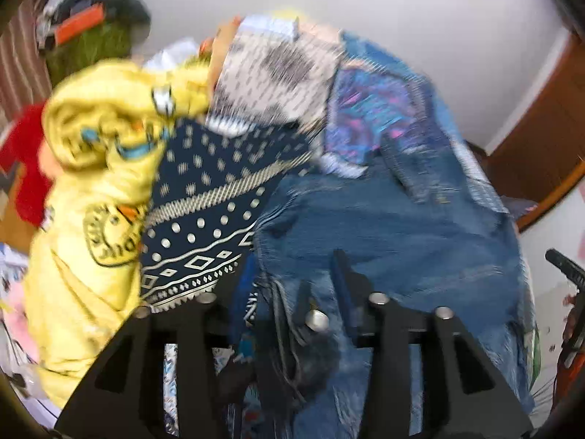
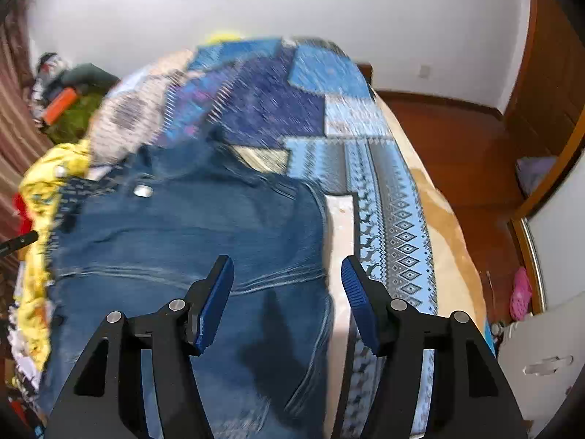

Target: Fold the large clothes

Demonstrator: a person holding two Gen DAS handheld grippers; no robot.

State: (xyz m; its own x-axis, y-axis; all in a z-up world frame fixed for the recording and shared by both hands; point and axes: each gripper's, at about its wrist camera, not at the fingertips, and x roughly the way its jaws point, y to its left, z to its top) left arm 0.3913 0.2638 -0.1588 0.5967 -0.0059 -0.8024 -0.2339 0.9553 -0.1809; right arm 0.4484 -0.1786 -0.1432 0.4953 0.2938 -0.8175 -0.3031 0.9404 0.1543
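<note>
On the left lies a crumpled yellow garment (image 1: 91,190), beside a navy patterned cloth (image 1: 204,226) and then the blue jeans (image 1: 384,219), all heaped on the bed (image 2: 446,241). The left claw (image 1: 292,303) is clamped on a bunched fold of the jeans. The jeans (image 2: 190,234) spread flat over a blue patchwork blanket (image 2: 387,197). The right claw (image 2: 287,303) hangs above them, fingers apart, holding nothing.

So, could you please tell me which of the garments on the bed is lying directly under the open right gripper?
The blue jeans: plain dark denim spread beneath the right gripper, unlike the yellow hoodie heaped beside them.
</note>
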